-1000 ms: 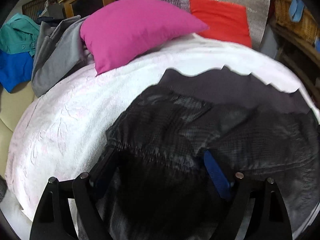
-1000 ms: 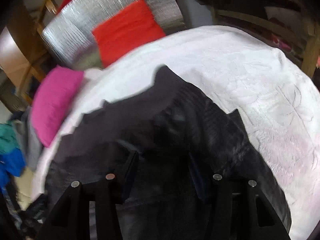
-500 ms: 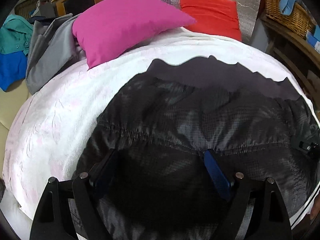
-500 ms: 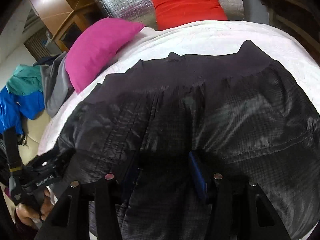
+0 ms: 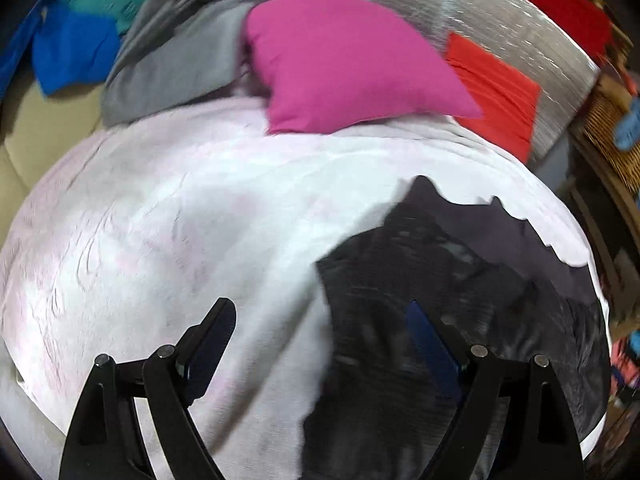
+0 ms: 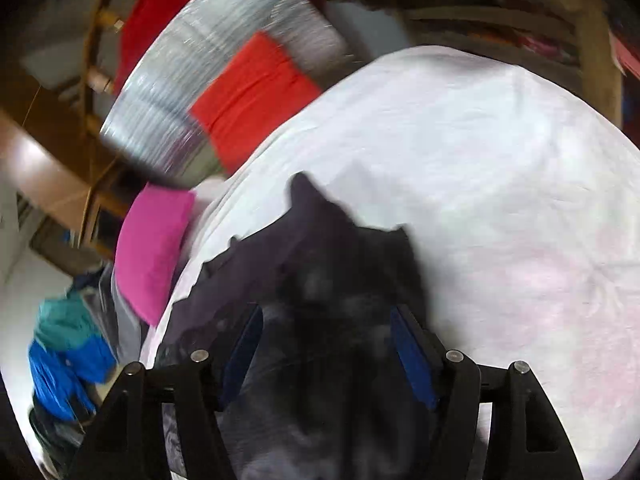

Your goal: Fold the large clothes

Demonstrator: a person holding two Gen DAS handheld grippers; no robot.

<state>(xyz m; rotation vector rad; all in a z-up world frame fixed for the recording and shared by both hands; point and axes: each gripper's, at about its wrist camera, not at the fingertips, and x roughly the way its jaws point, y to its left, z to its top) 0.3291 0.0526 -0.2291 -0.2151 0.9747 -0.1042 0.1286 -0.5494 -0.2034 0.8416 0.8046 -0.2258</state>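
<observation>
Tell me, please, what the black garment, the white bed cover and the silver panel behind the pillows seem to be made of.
Black garment: probably thin synthetic shell fabric, slightly shiny, with grey highlights; its far band looks matte, perhaps knit.
White bed cover: soft matte textile with raised, embossed-looking patterns and faint pink tint.
Silver panel: looks like reflective foil, shiny and finely ribbed; blur leaves the details uncertain.

The crumpled black garment of fine grid-textured fabric (image 5: pixel 460 280) had a plain, matte dark band along its far edge, and it lay on a white bedspread (image 5: pixel 180 220) faintly tinged pink with an embossed swirl pattern. Behind were a magenta pillow (image 5: pixel 344 60), an orange-red cushion (image 5: pixel 496 88) against a silver quilted foil sheet (image 5: pixel 500 12), a grey garment (image 5: pixel 176 60), and blue and teal clothes (image 5: pixel 80 28).
</observation>
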